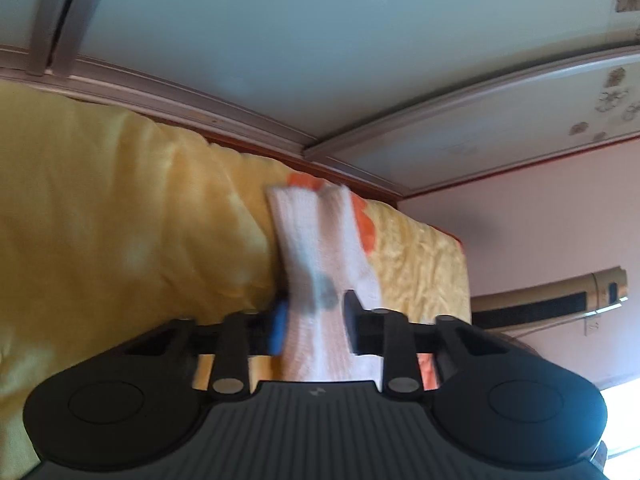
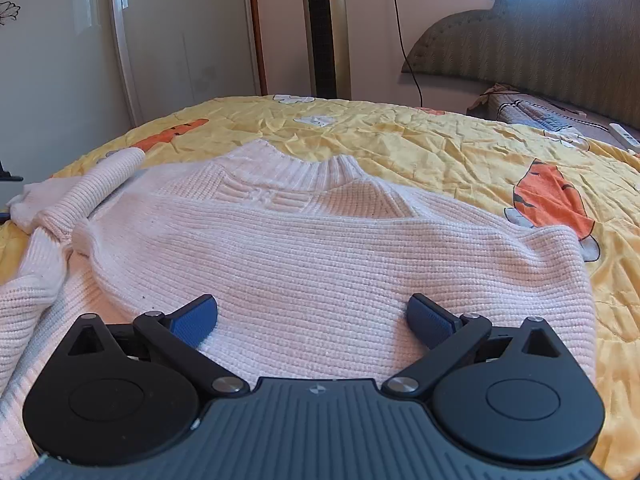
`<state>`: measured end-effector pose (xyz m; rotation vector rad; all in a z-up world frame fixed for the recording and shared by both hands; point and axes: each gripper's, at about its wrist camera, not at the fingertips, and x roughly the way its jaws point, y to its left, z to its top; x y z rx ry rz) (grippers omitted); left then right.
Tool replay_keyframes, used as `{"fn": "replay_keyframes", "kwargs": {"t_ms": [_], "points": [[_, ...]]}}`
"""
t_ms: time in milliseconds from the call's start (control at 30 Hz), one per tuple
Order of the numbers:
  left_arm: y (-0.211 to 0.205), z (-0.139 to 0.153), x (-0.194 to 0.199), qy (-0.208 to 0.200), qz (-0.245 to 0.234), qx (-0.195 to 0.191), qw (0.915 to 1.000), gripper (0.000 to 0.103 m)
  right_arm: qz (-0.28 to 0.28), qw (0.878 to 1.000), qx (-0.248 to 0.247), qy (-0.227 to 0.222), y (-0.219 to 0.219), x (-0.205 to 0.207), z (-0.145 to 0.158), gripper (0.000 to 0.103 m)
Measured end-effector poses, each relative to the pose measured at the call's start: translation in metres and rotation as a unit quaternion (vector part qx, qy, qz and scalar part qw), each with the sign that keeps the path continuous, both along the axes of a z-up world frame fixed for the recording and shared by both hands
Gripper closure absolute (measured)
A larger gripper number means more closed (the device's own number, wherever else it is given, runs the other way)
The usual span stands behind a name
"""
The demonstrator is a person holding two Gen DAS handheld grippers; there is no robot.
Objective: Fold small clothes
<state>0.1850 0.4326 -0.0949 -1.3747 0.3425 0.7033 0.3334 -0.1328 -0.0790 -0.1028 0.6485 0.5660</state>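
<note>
Left wrist view: left tool (image 1: 314, 326) clenched on a sleeve (image 1: 320, 256) of the pink sweater, cloth pinched between the blue pads (image 1: 279, 326). Sleeve runs from the fingers up to centre frame, its cuff end against the yellow quilt (image 1: 120, 200). Frame is blurred and tilted; quilt fills the left half, a wardrobe (image 1: 320, 40) the top, a tower fan (image 1: 552, 300) at right.

Right wrist view: right tool (image 2: 313, 318) released, jaws spread wide, hanging just above the lower body of the sweater (image 2: 320, 248); cannot tell if the pads (image 2: 194, 318) touch the knit. Sweater lies flat on the quilt (image 2: 440, 148), collar toward the top of the frame, filling centre and lower left. One sleeve (image 2: 80, 196) is bunched at centre left. Orange carrot print (image 2: 554, 196) on the quilt, right of the sweater. Headboard (image 2: 540, 40) upper right, tower fan (image 2: 324, 28) top centre.
</note>
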Motion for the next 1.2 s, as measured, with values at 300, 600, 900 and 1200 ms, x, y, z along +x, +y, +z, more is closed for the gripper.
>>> {"fn": "replay_keyframes", "kwargs": {"t_ms": [300,600,900,1200], "points": [[-0.042,0.061,0.033,0.015,-0.076,0.145,0.9864,0.095,0.0,1.0,0.022,0.007,-0.005,0.002,0.0,0.002],[-0.258,0.085,0.119,-0.101,-0.381,0.218,0.893,0.094,-0.006,0.996,0.085,0.027,-0.022,0.007,0.0,0.002],[-0.318,0.008,0.141,-0.023,-0.466,0.087,0.88,0.094,-0.01,0.989,0.142,0.044,-0.037,0.01,-0.001,0.002],[-0.353,0.017,0.142,-0.019,-0.498,0.275,0.822,0.093,-0.052,0.974,0.192,0.11,-0.04,0.022,0.012,0.0]]}}
